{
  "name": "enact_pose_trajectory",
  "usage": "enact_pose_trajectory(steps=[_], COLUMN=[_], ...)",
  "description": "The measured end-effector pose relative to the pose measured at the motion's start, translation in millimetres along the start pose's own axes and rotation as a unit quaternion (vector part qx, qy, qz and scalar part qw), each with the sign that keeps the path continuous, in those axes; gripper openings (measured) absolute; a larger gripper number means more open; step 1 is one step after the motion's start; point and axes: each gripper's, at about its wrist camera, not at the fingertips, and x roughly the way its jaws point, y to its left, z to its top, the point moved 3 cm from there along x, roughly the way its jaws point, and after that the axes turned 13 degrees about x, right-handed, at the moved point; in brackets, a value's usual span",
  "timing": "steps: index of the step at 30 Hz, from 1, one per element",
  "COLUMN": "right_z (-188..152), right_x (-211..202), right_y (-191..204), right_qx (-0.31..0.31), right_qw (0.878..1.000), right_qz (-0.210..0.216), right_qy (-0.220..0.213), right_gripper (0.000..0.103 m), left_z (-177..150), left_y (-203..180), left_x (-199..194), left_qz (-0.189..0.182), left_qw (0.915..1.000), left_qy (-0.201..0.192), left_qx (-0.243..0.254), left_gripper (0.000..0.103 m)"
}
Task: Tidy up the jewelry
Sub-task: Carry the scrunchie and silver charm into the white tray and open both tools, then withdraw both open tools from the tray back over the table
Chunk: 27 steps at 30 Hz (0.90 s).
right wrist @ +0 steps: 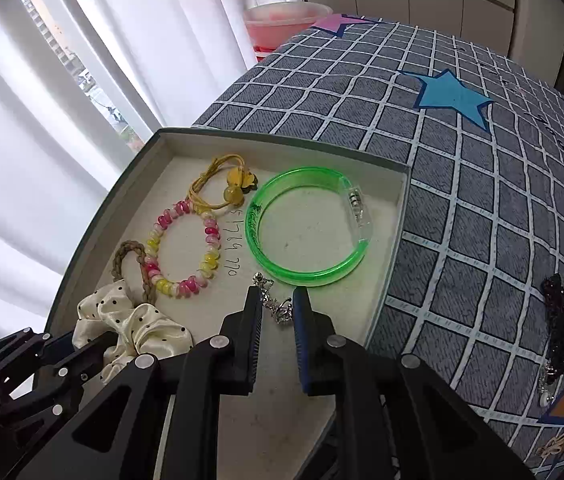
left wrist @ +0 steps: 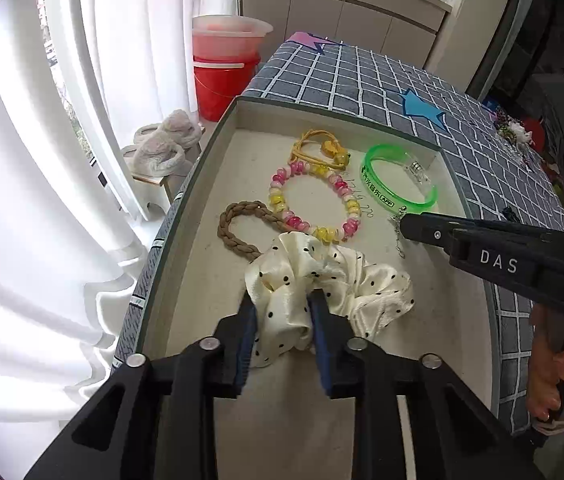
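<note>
Left wrist view
- Left gripper [left wrist: 282,300]: jaws pressed into a fold of the cream polka-dot scrunchie [left wrist: 322,288], gripping it; scrunchie rests on the floor of the tray [left wrist: 218,128].
- Ahead of the tips: brown braided band [left wrist: 238,228] ahead-left, touching the scrunchie; pink-and-yellow bead bracelet [left wrist: 314,204] straight ahead; yellow cord tie [left wrist: 322,152] beyond it; green bangle [left wrist: 398,184] ahead-right.
- Right gripper [left wrist: 406,226]: enters from the right, tips over a thin silver chain [left wrist: 399,236] lying just right of the scrunchie.

Right wrist view
- Right gripper [right wrist: 278,300]: jaws partly apart, the silver chain [right wrist: 276,300] between them; contact not clear, so I cannot tell whether it is pinched or loose.
- Ahead of the tips: green bangle [right wrist: 302,232] just beyond; bead bracelet [right wrist: 182,248] and cord tie [right wrist: 222,188] ahead-left; scrunchie [right wrist: 130,324] left, with the left gripper [right wrist: 90,344] at it.
- To the right, outside the tray: dark beaded piece [right wrist: 558,320] and other small pieces on the checked cloth [right wrist: 462,200].

Progress (judgement)
- Done: six items in the tray, counting the two at the tips.
- Left: release both; fetch the pieces on the cloth. Roughly mid-task.
</note>
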Motion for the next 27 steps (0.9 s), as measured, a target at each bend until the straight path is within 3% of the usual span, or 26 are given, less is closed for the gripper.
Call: enact_pose_trajectory(steps=[1,2,8,10,20,21,22,23,27], right_z=[-1,-2,-3,-3,1,2,3,4,2], right_x=[1,2,3,3,-14,-19,-23,-28,-41], right_y=[1,3,12,14,12,10,8,7,1], right_qx=[-0.003,-0.010,-0.038,-0.042,-0.027,-0.022,-0.018,-0.014,-0.002], right_qw=[1.000,1.000,0.999,0.999,0.999,0.999,0.999,0.999,0.999], right_qz=[0.000,-0.004,-0.025,-0.023,-0.009,-0.005,-0.002,0.001,0.008], right_qy=[-0.001,-0.002,-0.011,-0.008,-0.021,-0.025,-0.029,-0.031,-0.038], right_gripper=[0.017,0.017,0.022,0.037,0.057,0.059,0.062,0.063,0.068], left_z=[0,0,-1,0,0,0,0,0,1], left_y=[1,1,2,1,-2,-2,-2,-2,-4], left_x=[0,-1,-2,-2,-10,-11,-12,-15,-23], left_qz=[0.009,0.019,0.026,0.029,0.038,0.040,0.043,0.047,0.044], left_qw=[1.0000,0.9998,0.9997,0.9996,0.9993,0.9992,0.9990,0.9988,0.9986], left_qy=[-0.001,-0.004,-0.001,-0.001,-0.006,-0.007,-0.007,-0.014,-0.027], left_qx=[-0.001,-0.003,-0.003,-0.001,-0.004,-0.006,-0.007,-0.009,-0.010], left_gripper=[0.057,0.059,0.059,0.059,0.059,0.064,0.089,0.103,0.103])
